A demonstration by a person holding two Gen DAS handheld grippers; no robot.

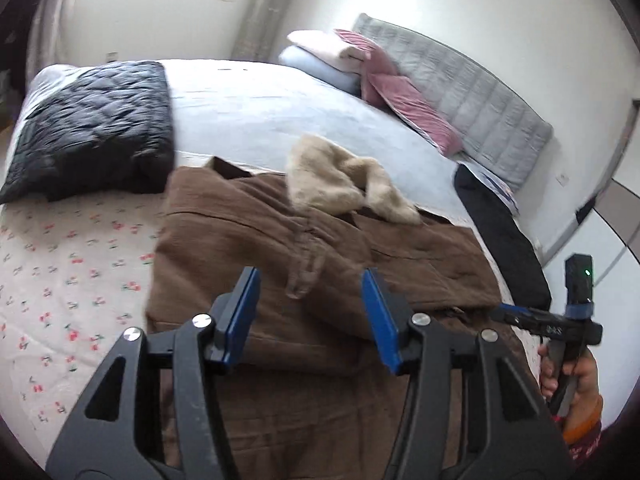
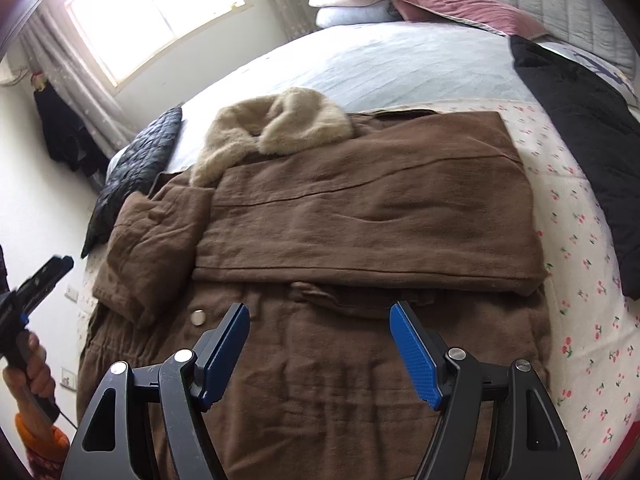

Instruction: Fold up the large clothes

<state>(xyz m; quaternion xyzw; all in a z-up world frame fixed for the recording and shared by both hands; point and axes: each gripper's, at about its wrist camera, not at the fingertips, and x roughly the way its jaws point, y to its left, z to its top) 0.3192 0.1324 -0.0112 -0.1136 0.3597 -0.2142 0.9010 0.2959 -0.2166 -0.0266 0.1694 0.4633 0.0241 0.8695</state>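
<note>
A large brown coat (image 1: 304,280) with a beige fur collar (image 1: 340,180) lies on the bed, its sides and sleeves folded inward. In the right wrist view the coat (image 2: 360,208) fills the middle, the fur collar (image 2: 276,124) at its far end. My left gripper (image 1: 310,312) is open and empty above the coat's lower part. My right gripper (image 2: 320,344) is open and empty above the coat's hem area. The right gripper also shows in the left wrist view (image 1: 504,314) at the coat's right edge. The left gripper shows at the left edge of the right wrist view (image 2: 56,266).
The bed has a cherry-print sheet (image 1: 72,272) and a pale blue cover (image 1: 280,112). A folded dark quilted jacket (image 1: 96,128) lies to the left, a black garment (image 2: 580,128) to the right. Pillows (image 1: 320,52), a pink blanket (image 2: 448,0) and a grey headboard (image 1: 480,92) stand at the far end.
</note>
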